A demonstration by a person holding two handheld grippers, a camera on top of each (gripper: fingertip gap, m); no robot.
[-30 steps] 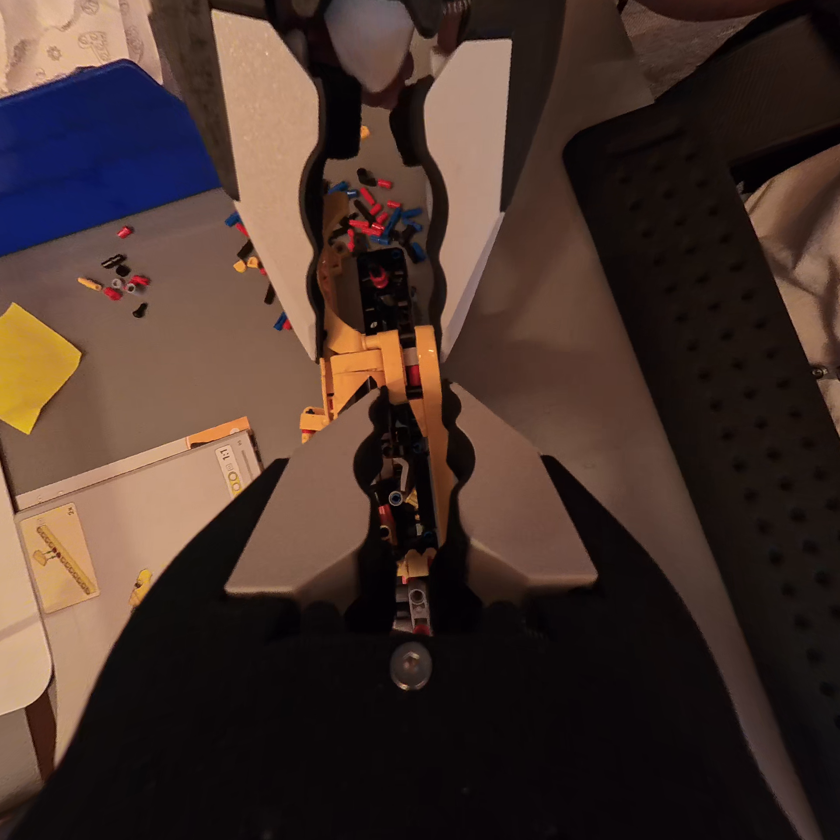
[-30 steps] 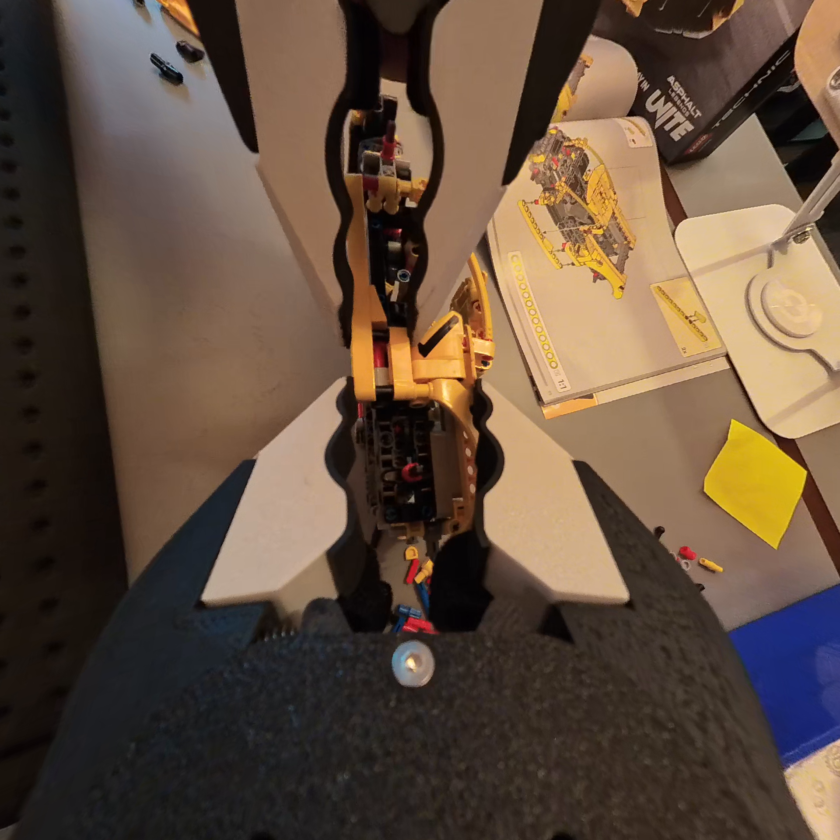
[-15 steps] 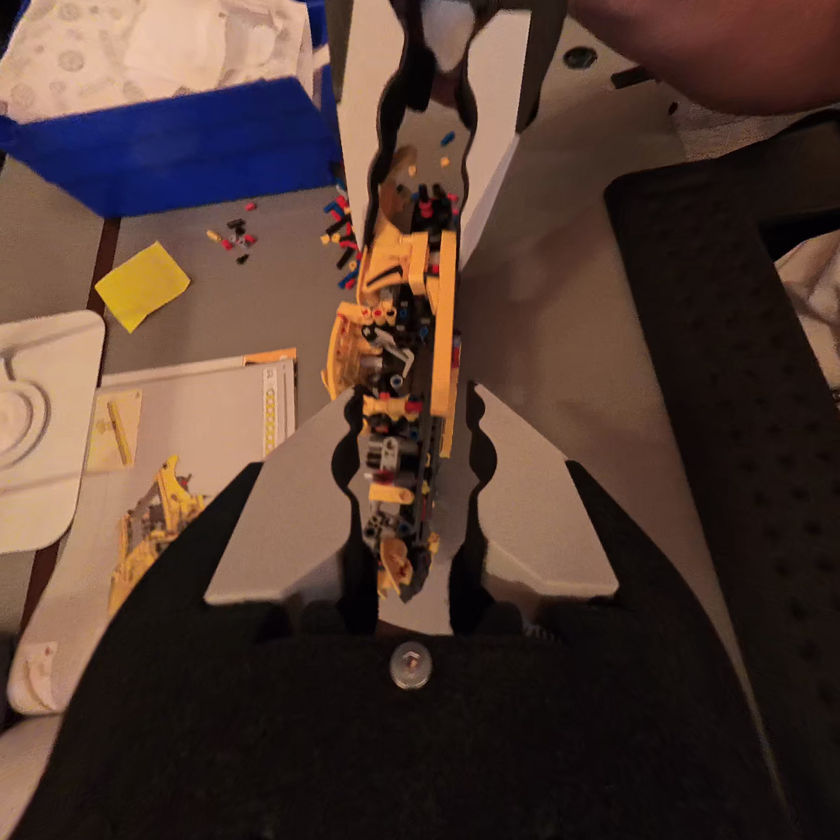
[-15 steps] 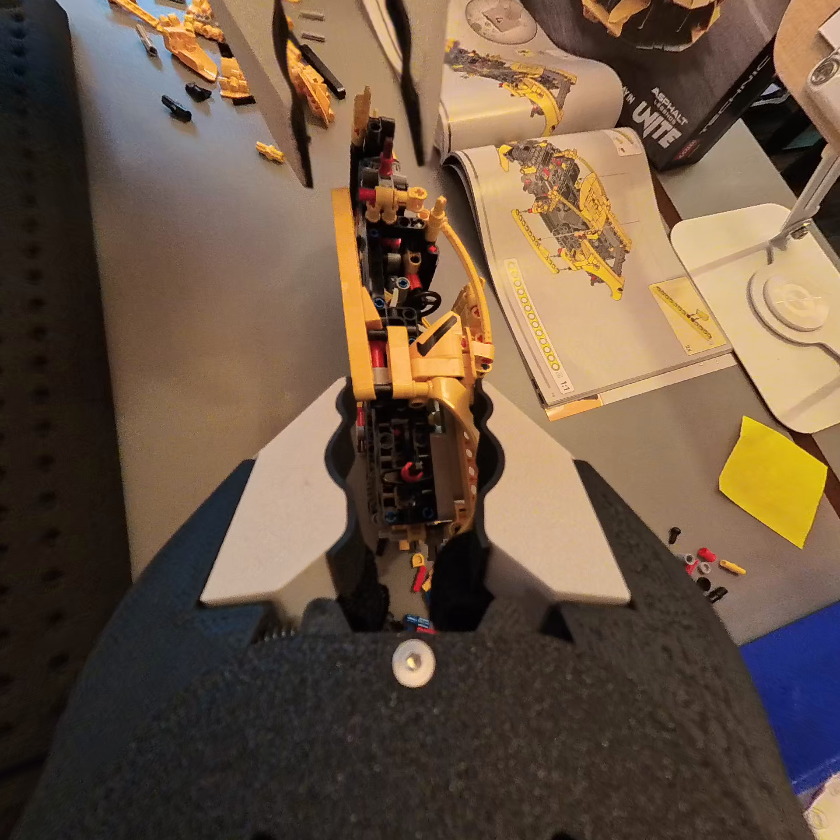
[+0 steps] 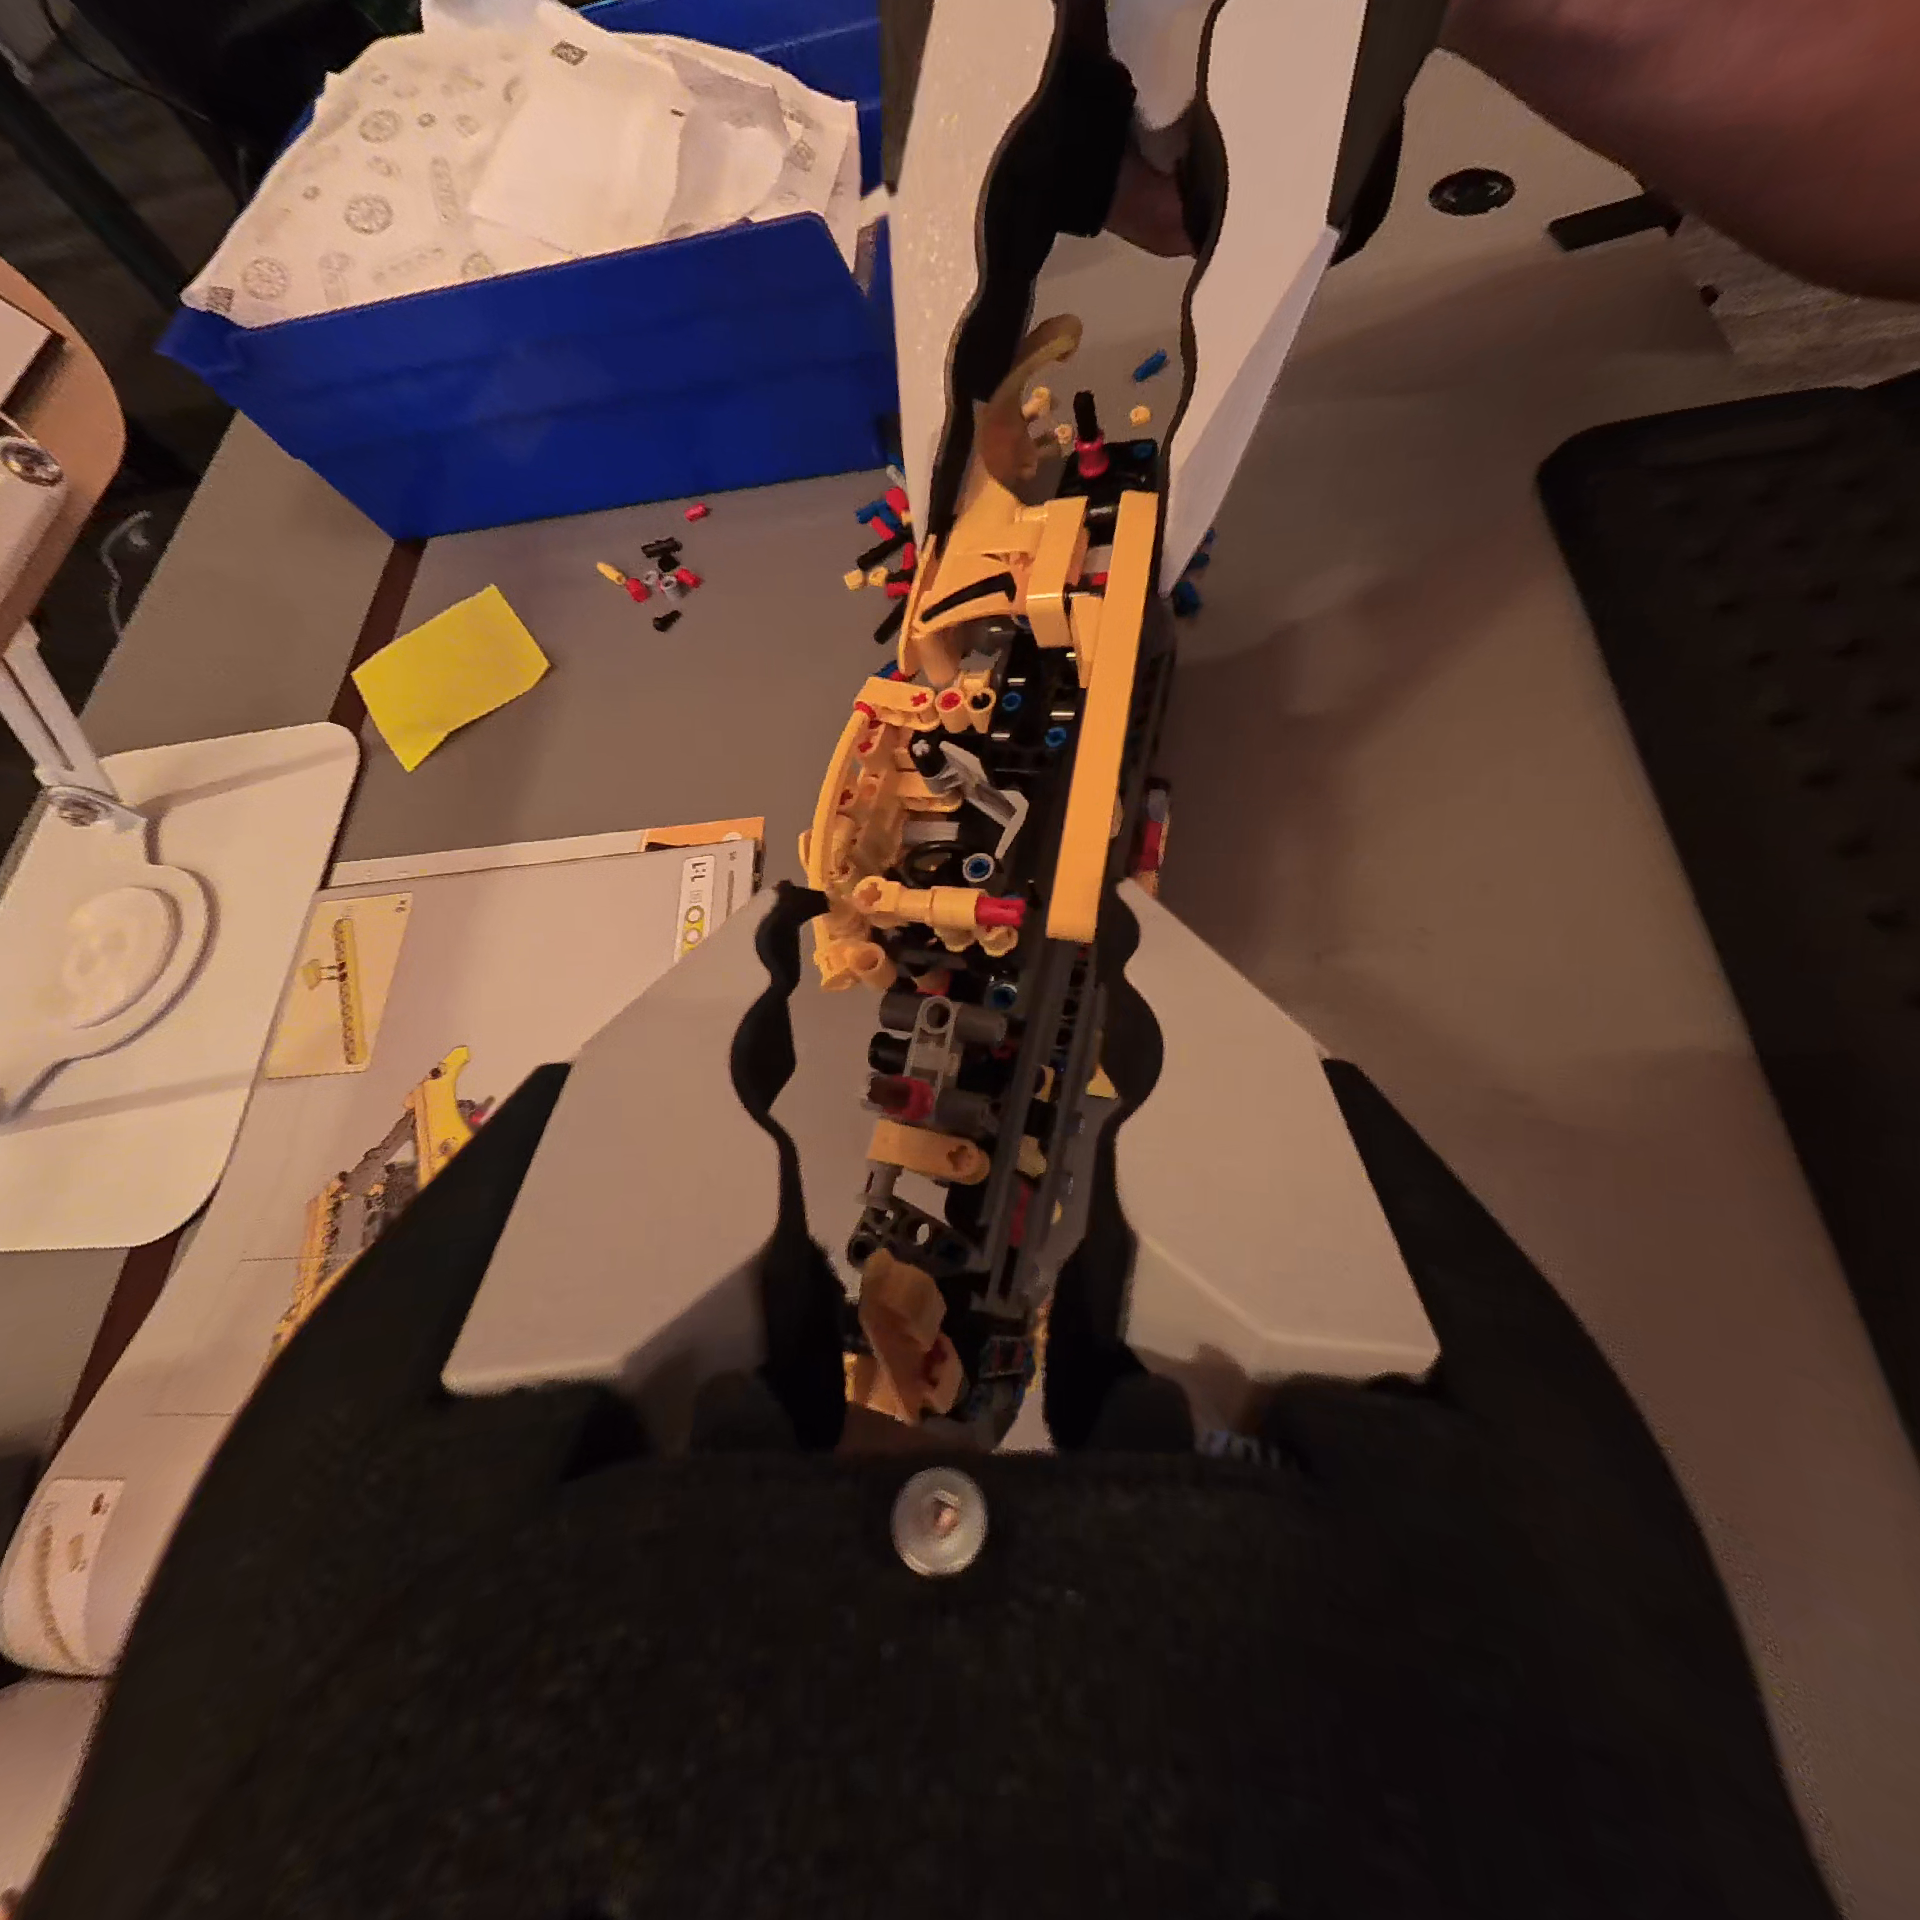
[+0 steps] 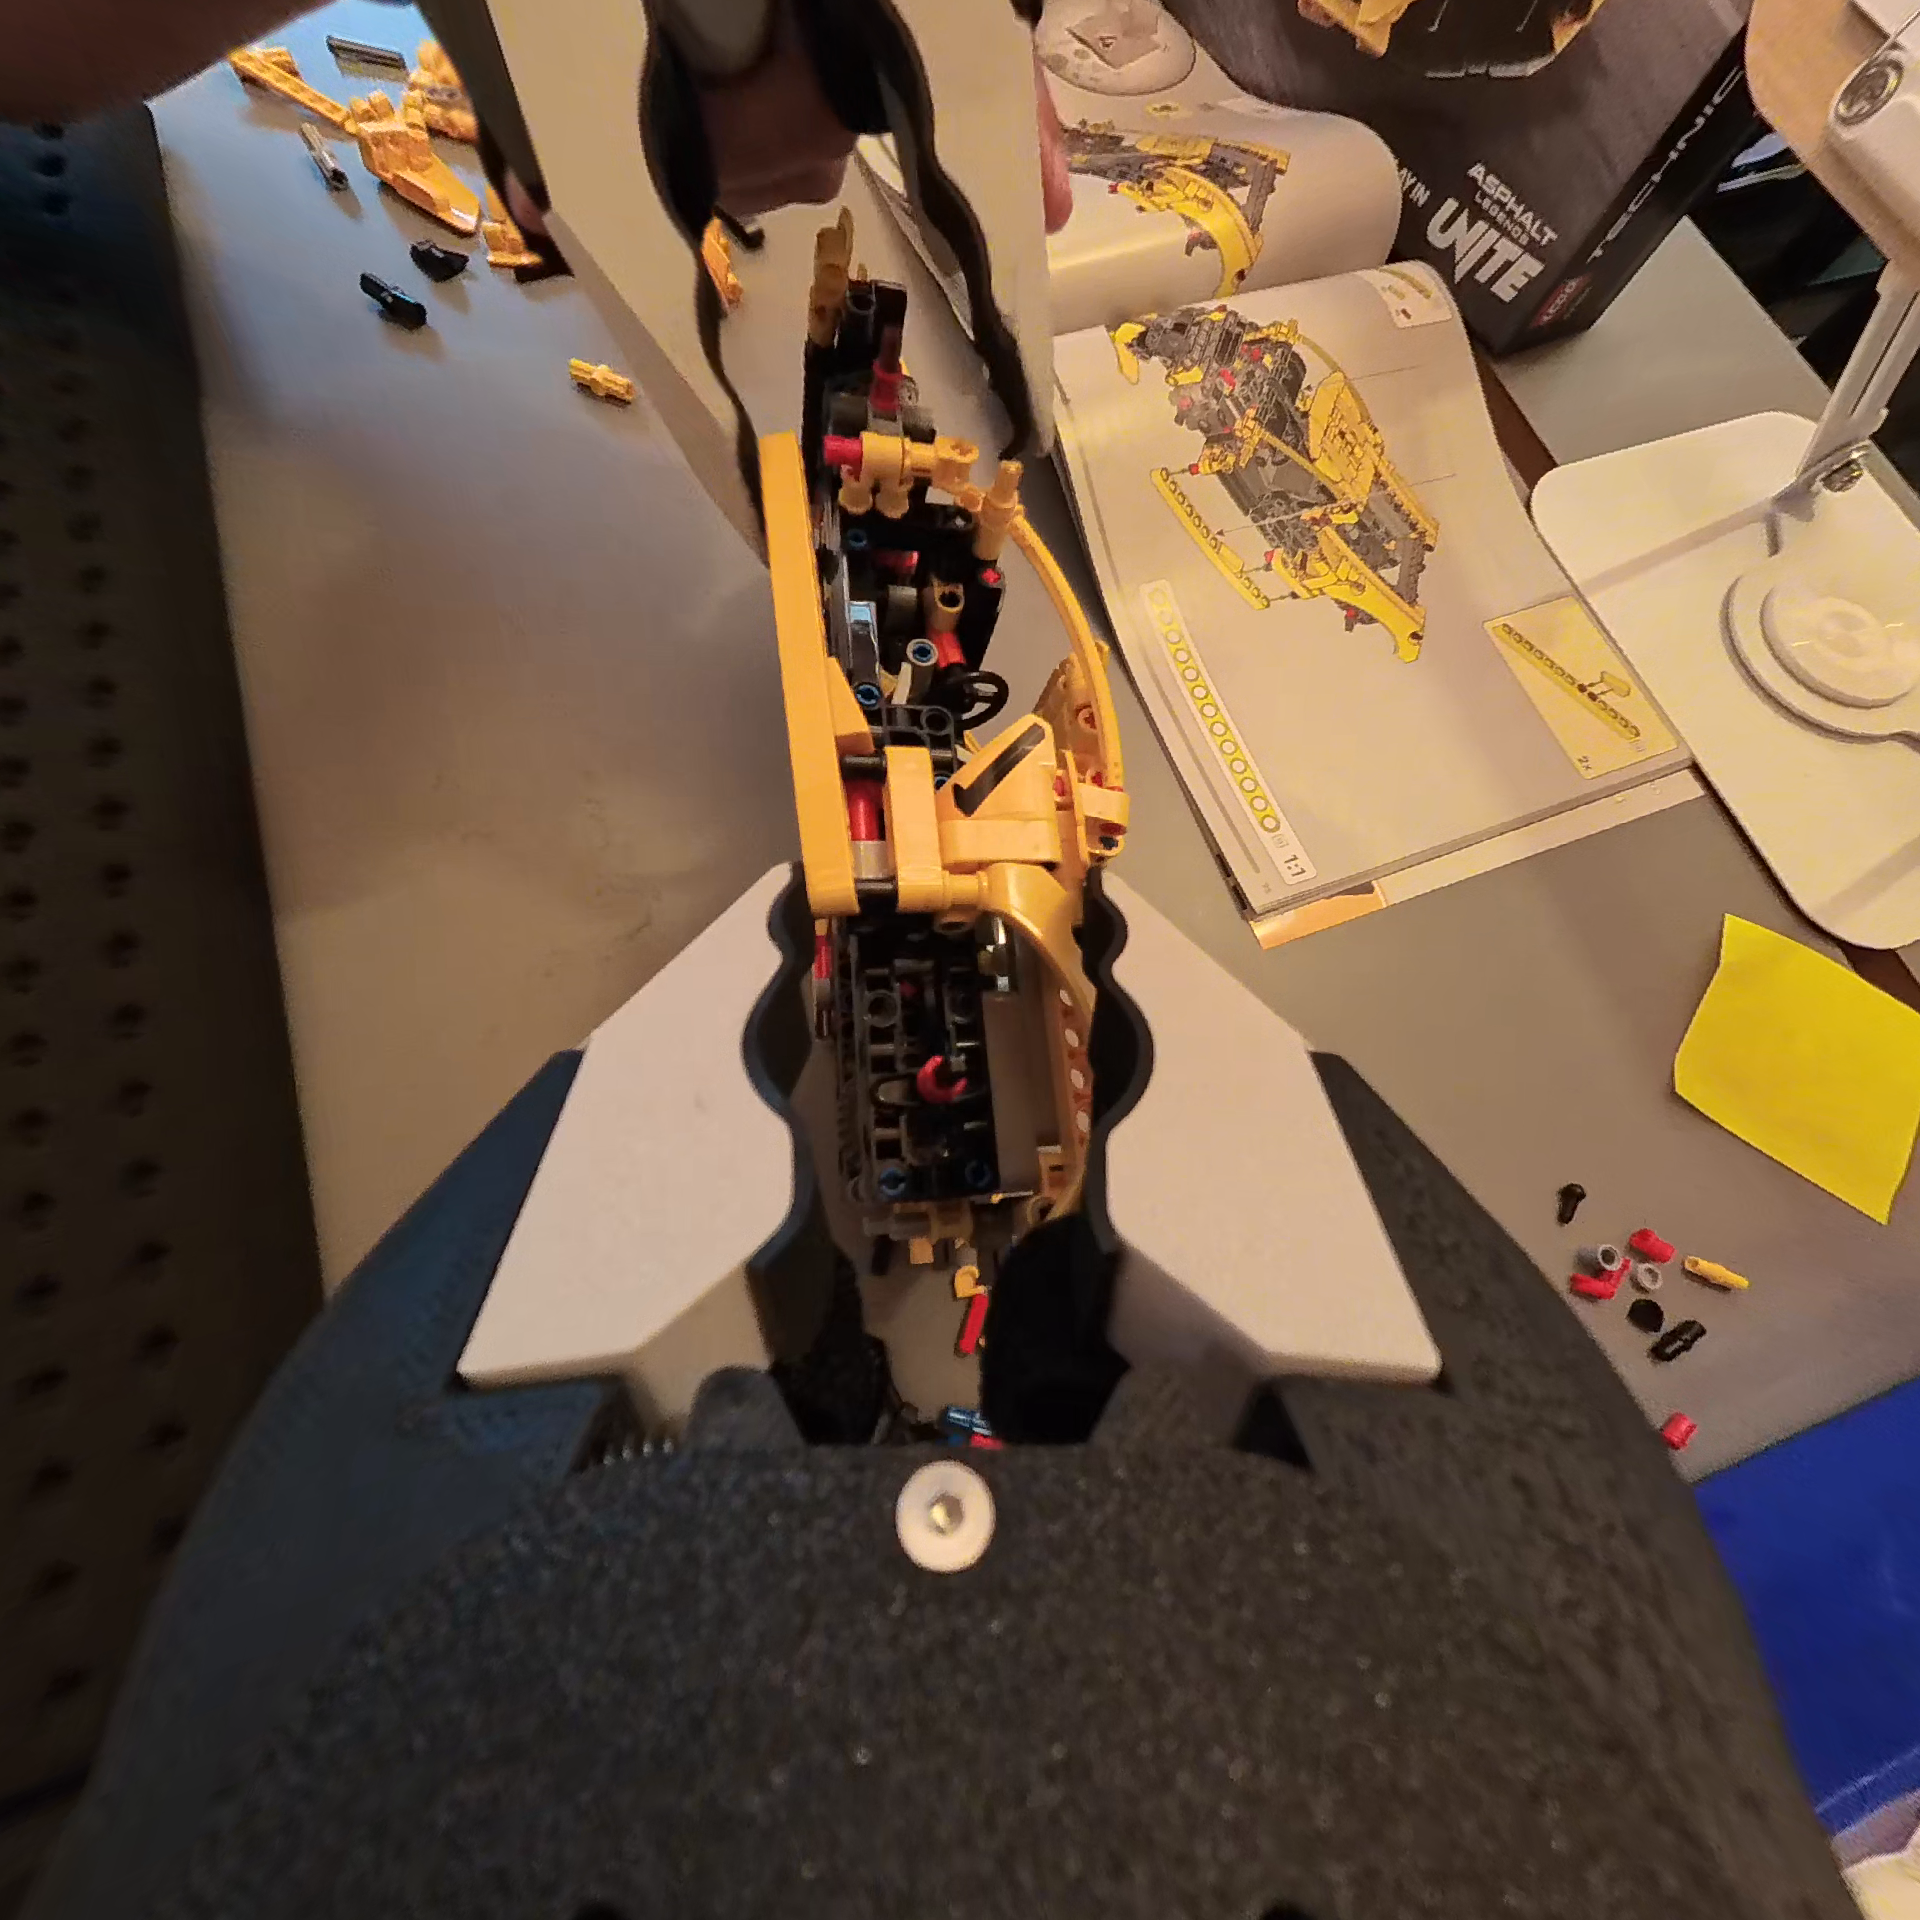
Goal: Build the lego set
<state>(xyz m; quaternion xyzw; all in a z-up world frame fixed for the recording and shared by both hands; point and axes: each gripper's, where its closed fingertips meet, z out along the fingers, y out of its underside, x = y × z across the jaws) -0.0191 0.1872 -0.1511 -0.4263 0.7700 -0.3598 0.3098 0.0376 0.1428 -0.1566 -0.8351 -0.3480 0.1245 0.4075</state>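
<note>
A half-built yellow and black lego vehicle (image 5: 1101,727) is held on edge above the grey table. My right gripper (image 6: 945,883) is shut on its near end in the right wrist view (image 6: 810,675). It shows at the top of the left wrist view (image 5: 1055,530), clamping the far end. My left gripper (image 5: 951,904) is open, with its fingers on either side of the model's other end. There is a clear gap on the left side. The left gripper also shows at the top of the right wrist view (image 6: 888,457), straddling the model.
An open instruction booklet (image 6: 1351,623) lies right of the model, with the set's box (image 6: 1538,156) behind it. A white stand base (image 6: 1766,644), a yellow note (image 6: 1808,1060) and loose pins (image 6: 1642,1278) are nearby. A blue bin (image 5: 540,353) holds paper bags. Loose yellow parts (image 6: 416,156) lie far left. My hands' fingertips stand some 8 cm from each other. Left tips and right tips are each some 30 cm from the yellow note (image 6: 1808,1060). It is also in sight in the left wrist view (image 5: 450,669).
My left gripper was shut on the model a second ago; it has opened and drawn back along the model. The right gripper keeps hold of the model.
</note>
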